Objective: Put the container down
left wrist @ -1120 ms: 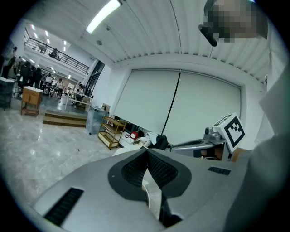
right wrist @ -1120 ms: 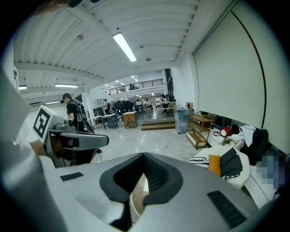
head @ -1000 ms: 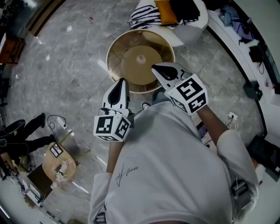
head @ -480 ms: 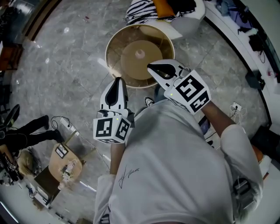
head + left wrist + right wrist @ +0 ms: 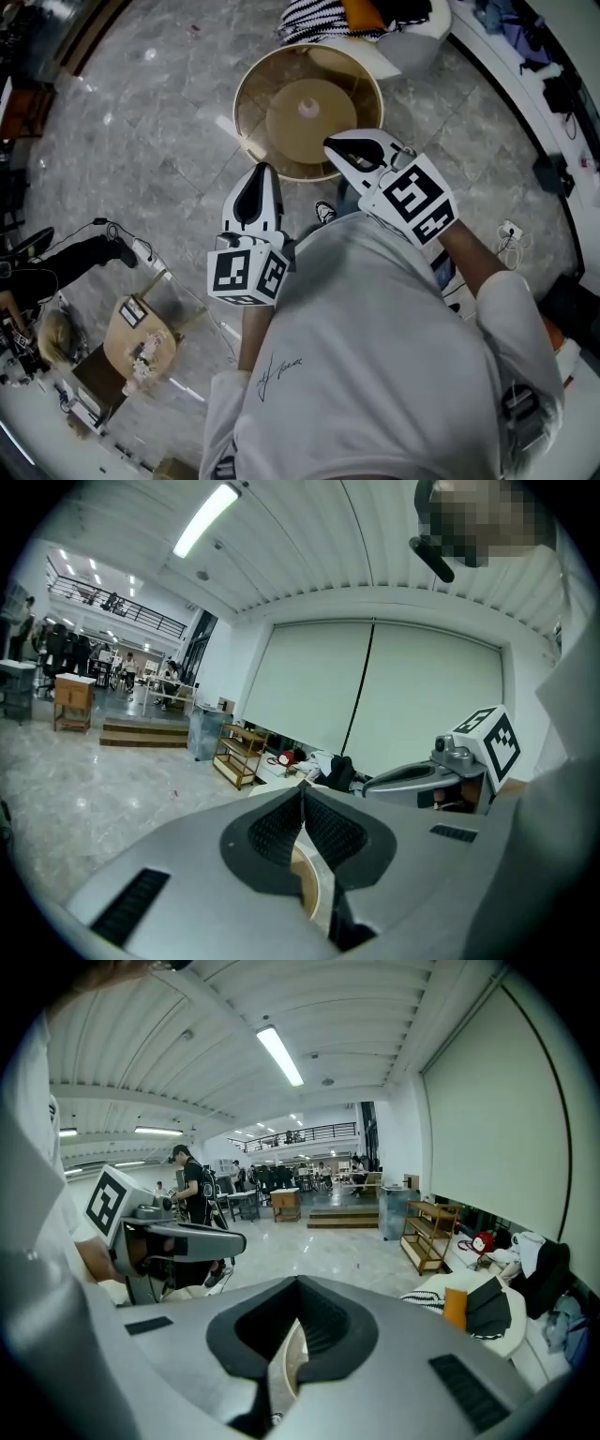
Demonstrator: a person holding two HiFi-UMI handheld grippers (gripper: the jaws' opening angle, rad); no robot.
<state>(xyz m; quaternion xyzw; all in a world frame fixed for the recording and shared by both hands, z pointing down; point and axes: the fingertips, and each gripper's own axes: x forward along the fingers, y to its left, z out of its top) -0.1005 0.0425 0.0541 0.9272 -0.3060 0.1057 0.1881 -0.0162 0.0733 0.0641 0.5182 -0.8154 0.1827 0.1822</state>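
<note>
**Container on the floor, both tools closed and empty**

Container [image 5: 300, 122], round and tan with a small knob at its centre, stands on the floor [image 5: 159, 141] ahead of and below both tool tips. The left tool [image 5: 260, 173] has its jaws pressed together on nothing, and from the head view its tip lies just short of the near rim. The right tool [image 5: 330, 143] is likewise pressed together and empty. Its tip overlaps the near rim in that view, though the height between them cannot be judged. The set-down appears complete.

Hazards:
- A shoe [image 5: 324, 213] shows beneath the right tool, near the rim, so a forward step could nudge the container.
- Either tool, lowered blindly, could strike the rim.
- The closed jaws must spread before any re-grasp.
</note>
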